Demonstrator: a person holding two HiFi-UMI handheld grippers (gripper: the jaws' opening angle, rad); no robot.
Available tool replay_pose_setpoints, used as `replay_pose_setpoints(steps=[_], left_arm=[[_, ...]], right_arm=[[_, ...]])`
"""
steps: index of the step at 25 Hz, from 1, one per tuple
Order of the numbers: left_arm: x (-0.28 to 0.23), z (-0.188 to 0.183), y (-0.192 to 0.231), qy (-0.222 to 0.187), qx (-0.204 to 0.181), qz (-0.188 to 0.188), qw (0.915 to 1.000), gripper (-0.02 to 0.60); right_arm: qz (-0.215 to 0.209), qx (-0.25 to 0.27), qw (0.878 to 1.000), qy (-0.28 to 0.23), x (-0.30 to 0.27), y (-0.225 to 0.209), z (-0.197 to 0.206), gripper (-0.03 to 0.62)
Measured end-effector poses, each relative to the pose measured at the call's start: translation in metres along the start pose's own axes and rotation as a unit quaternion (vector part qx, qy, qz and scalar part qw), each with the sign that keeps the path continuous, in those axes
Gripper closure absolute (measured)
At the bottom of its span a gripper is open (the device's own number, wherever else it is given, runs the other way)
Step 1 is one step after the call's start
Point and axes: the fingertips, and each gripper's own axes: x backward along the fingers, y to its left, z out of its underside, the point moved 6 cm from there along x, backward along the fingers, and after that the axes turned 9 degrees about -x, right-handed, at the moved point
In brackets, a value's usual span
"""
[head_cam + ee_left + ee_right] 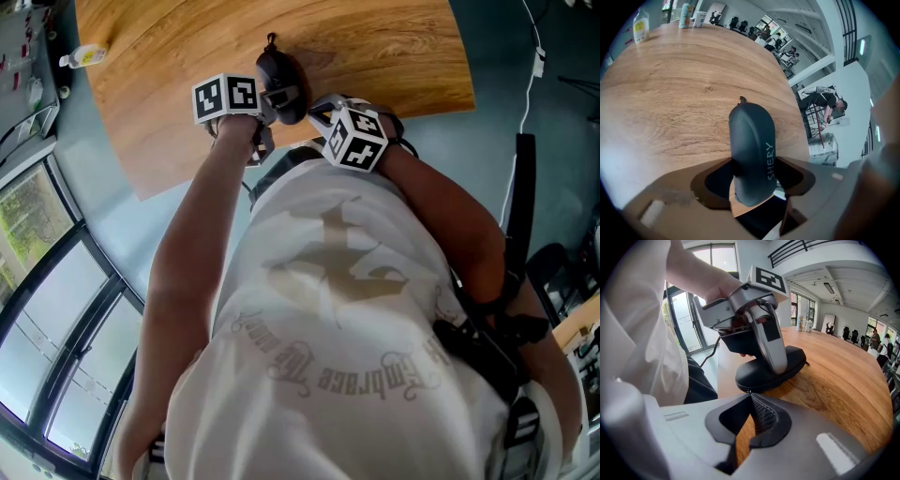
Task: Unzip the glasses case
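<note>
Inside left tool (753, 182), firmly clamped: glasses case (750, 136), near edge of desk (670, 93).
Pinching right tool (751, 398) shut at case's end, perhaps on zip pull (749, 391); could drag case off desk if left clamp slips.

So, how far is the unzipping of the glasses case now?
Done: the left gripper is clamped on the glasses case, which lies on the wooden table. In hand: the right gripper has its jaw tips together at the case's near end; whether they pinch the zip pull I cannot tell. Left: the whole zip, since the seam looks closed in the right gripper view.
</note>
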Motion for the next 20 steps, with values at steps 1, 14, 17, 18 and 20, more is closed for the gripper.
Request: replay_pose_setpoints(steps=[1,14,17,18,20], left_arm=[[0.000,0.001,0.000,0.005,-0.006,-0.001,1.0000,0.281],[0.001,0.006,-0.005,0.049,-0.081,-0.021,0.9953,0.284],[0.000,0.005,-0.007,0.063,-0.096,-0.024,0.9930,0.284],[0.000,0.005,-0.008,0.070,-0.104,-0.026,0.9917,0.284],[0.000,0.005,-0.010,0.083,-0.124,-0.031,0.9883,0.284]], right_arm=[[0.000,0.001,1.000,0.001,0.000,0.001,0.000,0.586],[0.013,-0.006,1.000,-0.005,0.000,-0.007,-0.003,0.586],[0.017,-0.014,1.000,-0.005,-0.001,-0.010,-0.002,0.586],[0.019,-0.017,1.000,-0.006,-0.001,-0.011,-0.003,0.586],[0.023,-0.020,1.000,-0.009,0.000,-0.015,-0.005,0.586]])
